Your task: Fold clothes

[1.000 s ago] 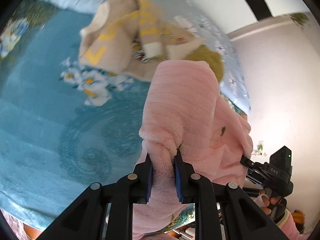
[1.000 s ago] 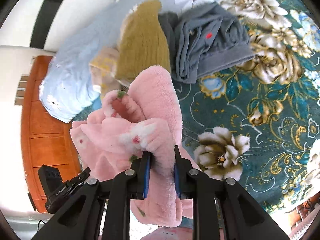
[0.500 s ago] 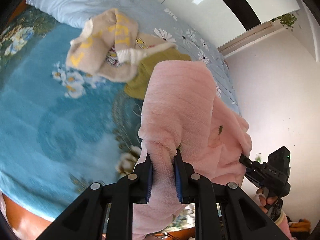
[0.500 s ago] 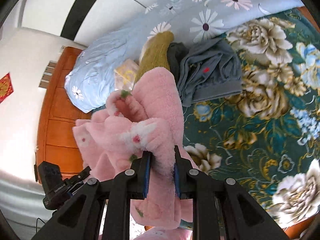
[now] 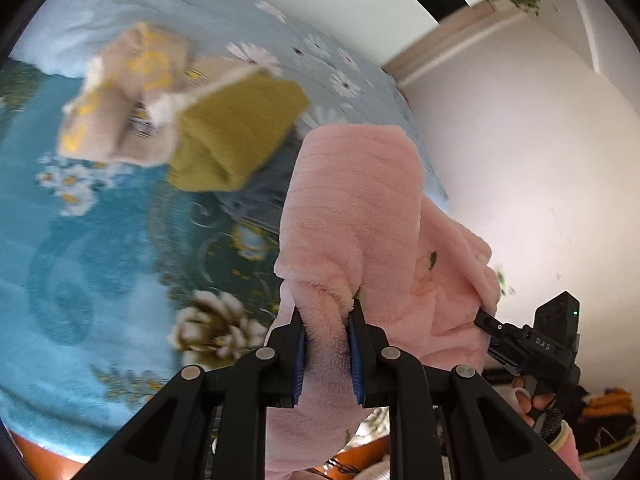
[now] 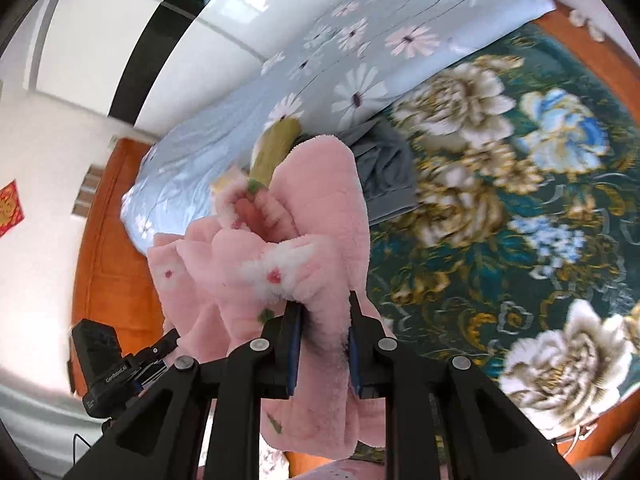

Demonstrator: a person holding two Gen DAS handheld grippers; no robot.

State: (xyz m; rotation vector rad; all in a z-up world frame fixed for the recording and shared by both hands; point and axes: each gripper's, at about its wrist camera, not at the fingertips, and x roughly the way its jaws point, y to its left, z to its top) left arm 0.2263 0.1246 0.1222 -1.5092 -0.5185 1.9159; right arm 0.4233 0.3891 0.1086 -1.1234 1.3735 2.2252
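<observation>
Pink fleece garment [image 5: 356, 216] clamped; left gripper [image 6: 326, 344] labelled "GenRobot.AI".

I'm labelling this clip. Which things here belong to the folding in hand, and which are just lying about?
In hand:
pink fleece garment
left claw, shut on it
right claw, shut on it

Lying about:
mustard knit
beige and yellow garment
grey garment
floral bedspread
daisy quilt

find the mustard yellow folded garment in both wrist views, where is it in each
Left wrist: the mustard yellow garment lies upper centre-left on the bed, beside the beige clothes.
Right wrist: only a narrow strip shows at upper centre, behind the pink fleece garment.
Shared landmark: the daisy-print quilt.
</observation>
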